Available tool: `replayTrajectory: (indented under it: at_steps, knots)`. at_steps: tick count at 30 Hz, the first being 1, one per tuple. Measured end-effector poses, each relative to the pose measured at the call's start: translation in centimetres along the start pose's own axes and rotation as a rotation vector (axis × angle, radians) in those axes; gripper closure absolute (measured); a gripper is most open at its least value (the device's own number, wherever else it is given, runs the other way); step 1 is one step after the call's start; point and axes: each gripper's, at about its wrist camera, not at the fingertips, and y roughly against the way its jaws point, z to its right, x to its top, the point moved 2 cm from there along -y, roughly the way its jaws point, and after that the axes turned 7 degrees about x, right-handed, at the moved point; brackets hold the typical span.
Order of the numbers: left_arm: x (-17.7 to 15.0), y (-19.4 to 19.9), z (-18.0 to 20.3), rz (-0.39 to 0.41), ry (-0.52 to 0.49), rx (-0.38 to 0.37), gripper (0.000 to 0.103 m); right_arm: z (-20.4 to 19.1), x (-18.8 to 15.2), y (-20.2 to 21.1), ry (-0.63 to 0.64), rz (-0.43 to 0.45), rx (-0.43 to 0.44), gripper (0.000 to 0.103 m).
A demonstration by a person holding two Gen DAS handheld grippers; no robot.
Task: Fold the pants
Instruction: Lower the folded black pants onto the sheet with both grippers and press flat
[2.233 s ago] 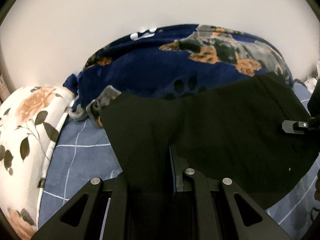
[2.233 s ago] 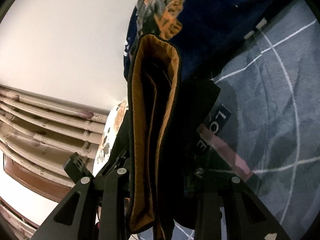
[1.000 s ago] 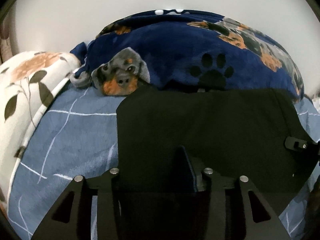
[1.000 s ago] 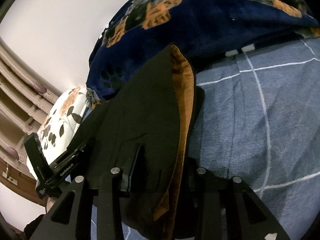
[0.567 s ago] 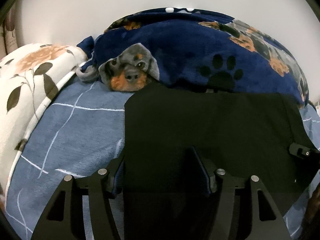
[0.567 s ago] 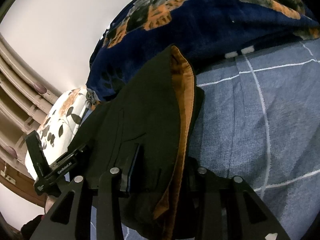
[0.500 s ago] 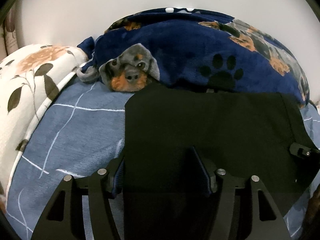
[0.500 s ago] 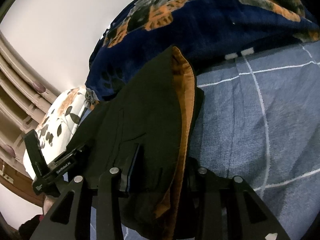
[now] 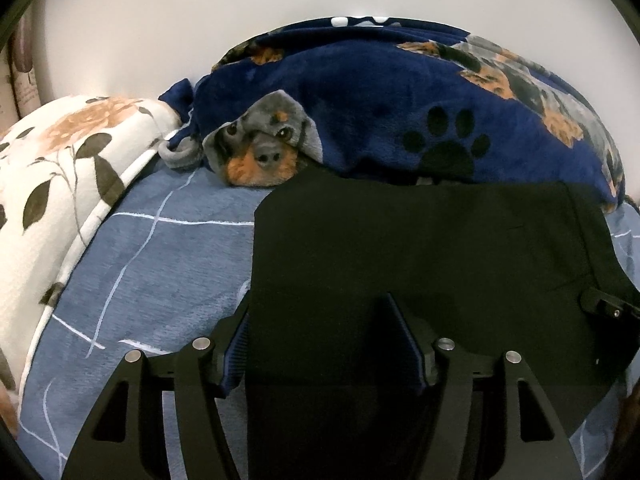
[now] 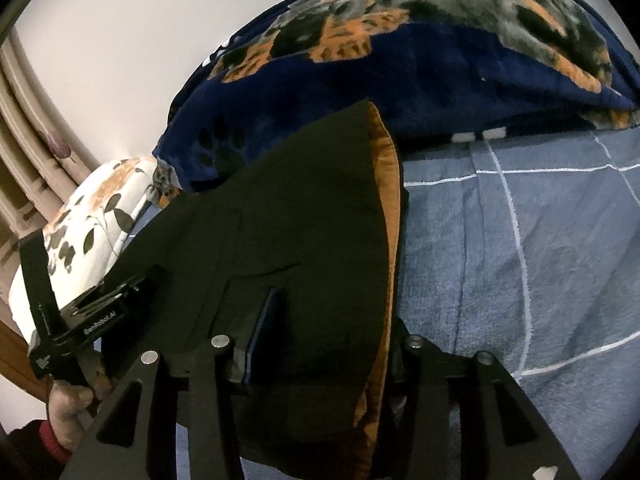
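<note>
Black pants [image 9: 420, 248] lie folded flat on the blue checked bed sheet [image 9: 160, 260]. My left gripper [image 9: 318, 332] rests at their near left corner. Its jaws are opening, spread wide, with the cloth loose between them and the pads off it. In the right wrist view the pants [image 10: 304, 208] show an orange inner waistband [image 10: 386, 208] along their right edge. My right gripper [image 10: 332, 328] straddles that edge, its jaws opening with cloth between them; the right finger is hidden under the fabric. The left gripper [image 10: 80, 320] shows at the left, held by a hand [image 10: 68, 400].
A navy blanket [image 9: 400, 100] with dog and paw prints is heaped against the white wall just behind the pants. A white floral pillow [image 9: 52, 168] lies to the left. Bare sheet [image 10: 520, 260] stretches to the right of the pants. A beige headboard [image 10: 24, 120] stands far left.
The pants have come down from hanging to lying flat on the sheet. The left jaws have spread apart off the cloth, and the right jaws have widened a little.
</note>
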Motion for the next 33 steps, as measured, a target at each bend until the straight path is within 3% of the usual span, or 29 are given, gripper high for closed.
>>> replayTrajectory:
  at_steps: [33]
  knots:
    - [-0.02,0.02,0.14,0.006,-0.013,0.028,0.036,-0.79,-0.19,-0.38,0.038,0.007,-0.062,0.055]
